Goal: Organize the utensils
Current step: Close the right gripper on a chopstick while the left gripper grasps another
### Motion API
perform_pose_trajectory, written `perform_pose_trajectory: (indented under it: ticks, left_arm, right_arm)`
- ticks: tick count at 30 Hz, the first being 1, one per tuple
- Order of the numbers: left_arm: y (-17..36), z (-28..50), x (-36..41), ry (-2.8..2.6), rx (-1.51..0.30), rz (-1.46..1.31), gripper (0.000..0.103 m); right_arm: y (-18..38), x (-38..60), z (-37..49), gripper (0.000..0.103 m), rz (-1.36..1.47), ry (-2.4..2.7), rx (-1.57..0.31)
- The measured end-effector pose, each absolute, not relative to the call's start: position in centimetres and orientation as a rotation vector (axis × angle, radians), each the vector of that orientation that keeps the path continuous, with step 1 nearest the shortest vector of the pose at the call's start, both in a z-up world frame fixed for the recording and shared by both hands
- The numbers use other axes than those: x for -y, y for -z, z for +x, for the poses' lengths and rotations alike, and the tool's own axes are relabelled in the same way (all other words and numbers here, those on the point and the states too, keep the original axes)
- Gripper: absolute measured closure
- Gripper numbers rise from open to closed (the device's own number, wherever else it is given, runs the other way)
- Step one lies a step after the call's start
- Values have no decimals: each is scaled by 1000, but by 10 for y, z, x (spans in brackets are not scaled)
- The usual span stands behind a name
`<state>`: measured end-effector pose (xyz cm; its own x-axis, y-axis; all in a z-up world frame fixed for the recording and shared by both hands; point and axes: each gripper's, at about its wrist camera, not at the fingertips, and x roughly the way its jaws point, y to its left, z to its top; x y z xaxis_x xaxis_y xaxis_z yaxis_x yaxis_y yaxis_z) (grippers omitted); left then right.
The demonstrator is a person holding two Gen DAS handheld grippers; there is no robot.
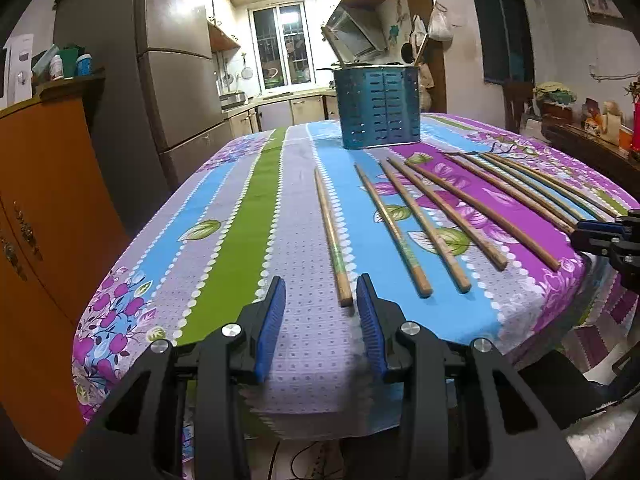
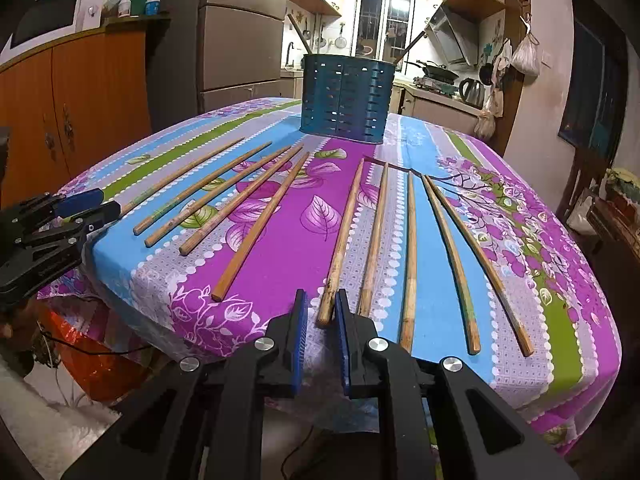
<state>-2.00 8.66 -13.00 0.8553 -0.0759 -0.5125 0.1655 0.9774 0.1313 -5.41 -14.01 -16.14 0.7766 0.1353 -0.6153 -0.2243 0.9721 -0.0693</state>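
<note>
1. The left gripper [image 1: 321, 294] hangs low over the near edge of the table [image 1: 224, 240], angled down. Its jaws stand moderately apart with nothing between them; the butt of the leftmost chopstick [image 1: 332, 236] lies just ahead of the right finger.
2. The right gripper [image 2: 321, 310] also tilts down at the near table edge. Its jaws are narrow, and the butt of one chopstick [image 2: 342, 244] sits right at the gap between the blue pads [image 2: 301, 336]. Whether the pads press on it cannot be told.
3. A blue perforated metal utensil holder [image 2: 346, 100] stands upright at the far middle of the table, on the striped floral tablecloth [image 2: 280, 248]. In the right wrist view, two stick-like handles [image 2: 410, 46] lean out of its top; its other contents are hidden.
4. Ten wooden chopsticks lie flat in a fan across the cloth, in two groups of five. Their long axes run from the near edge toward the holder, thick butts near the grippers and thin tips pointing at the holder.
</note>
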Motion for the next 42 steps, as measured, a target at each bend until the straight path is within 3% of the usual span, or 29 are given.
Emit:
perform_pose_trajectory:
  ticks: [18, 23, 37, 42]
  left_arm:
    - [137, -12, -82, 139, -529, 177, 68]
    - [141, -16, -78, 179, -513, 160, 91]
    - [144, -15, -78, 194, -479, 146, 92]
    - [143, -19, -85, 184, -474, 109, 97]
  right_arm:
    - [163, 142, -51, 90, -112, -210, -654]
    - [163, 142, -51, 92, -92, -210, -651]
    - [166, 143, -55, 94, -41, -192, -623]
    - [164, 147, -58, 95, -16, -193, -623]
